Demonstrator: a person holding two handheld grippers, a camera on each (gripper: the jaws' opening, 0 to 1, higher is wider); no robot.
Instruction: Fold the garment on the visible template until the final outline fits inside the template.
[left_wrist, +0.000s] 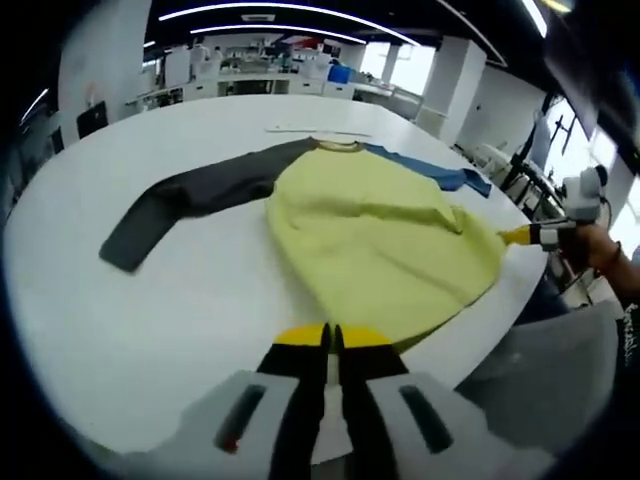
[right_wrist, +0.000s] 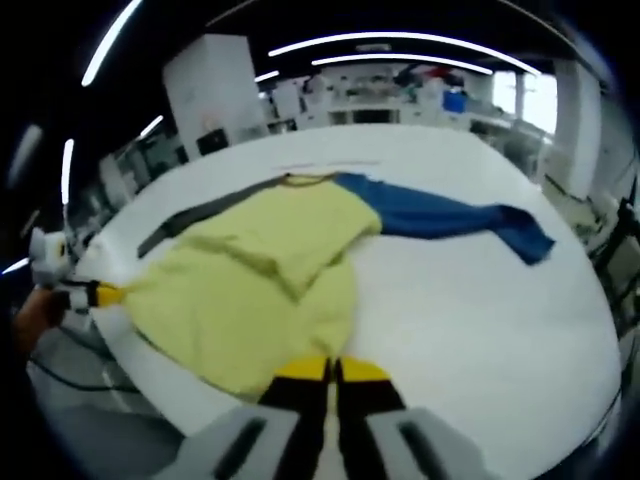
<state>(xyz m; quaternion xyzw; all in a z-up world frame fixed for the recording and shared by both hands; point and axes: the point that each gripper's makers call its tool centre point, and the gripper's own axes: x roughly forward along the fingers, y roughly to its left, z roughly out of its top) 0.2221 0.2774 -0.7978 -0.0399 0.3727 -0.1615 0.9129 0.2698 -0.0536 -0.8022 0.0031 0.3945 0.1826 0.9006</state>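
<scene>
- Garment (left_wrist: 385, 240): a yellow-bodied shirt with one dark grey sleeve (left_wrist: 185, 200) and one blue sleeve (right_wrist: 445, 215), lying on the white table (left_wrist: 150, 330) just ahead of both pairs of jaws; in the left gripper view the hem sits right beyond the yellow tips.
- Left gripper (left_wrist: 330, 340): jaws closed together, tips touching, with no cloth between them as far as I can see; they sit at the near table edge, short of the hem.
- Right gripper (right_wrist: 330, 372): jaws likewise pressed shut and apparently empty, with the yellow body ahead and to their left, and the blue sleeve ahead to the right.
- Progress, judged: early. The yellow body shows a loose fold or ridge across its middle, but both sleeves are spread wide, so the outline is far from compact. Folding in the sleeves and halving the body remains.
- Template: I cannot make out its outline on the table.
- Writing: no brand, label or readable text anywhere on the shirt or grippers.
</scene>
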